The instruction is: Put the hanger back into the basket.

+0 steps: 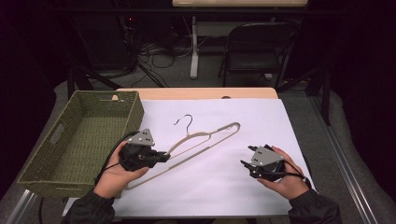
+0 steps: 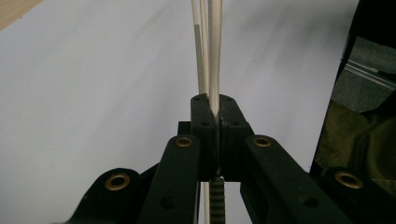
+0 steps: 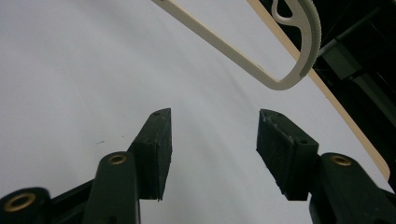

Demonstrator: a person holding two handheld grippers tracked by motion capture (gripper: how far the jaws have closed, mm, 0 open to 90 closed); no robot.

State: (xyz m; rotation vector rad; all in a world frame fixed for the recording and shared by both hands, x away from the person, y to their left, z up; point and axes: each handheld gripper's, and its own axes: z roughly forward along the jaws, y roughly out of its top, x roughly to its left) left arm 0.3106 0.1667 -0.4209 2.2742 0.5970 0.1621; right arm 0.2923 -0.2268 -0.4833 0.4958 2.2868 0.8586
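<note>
Cream plastic hanger on the white sheet covering the tabletop, its long axis running from near left to far right, wire hook at the far side. The left gripper is clamped on the hanger's near-left arm; the left gripper view shows the pads pressed together on the thin bars. The right gripper rests near right, jaws apart and empty, well clear of the hanger's far-right end, seen beyond them in the right gripper view. A green woven basket stands left, nearer the left hand.
</note>
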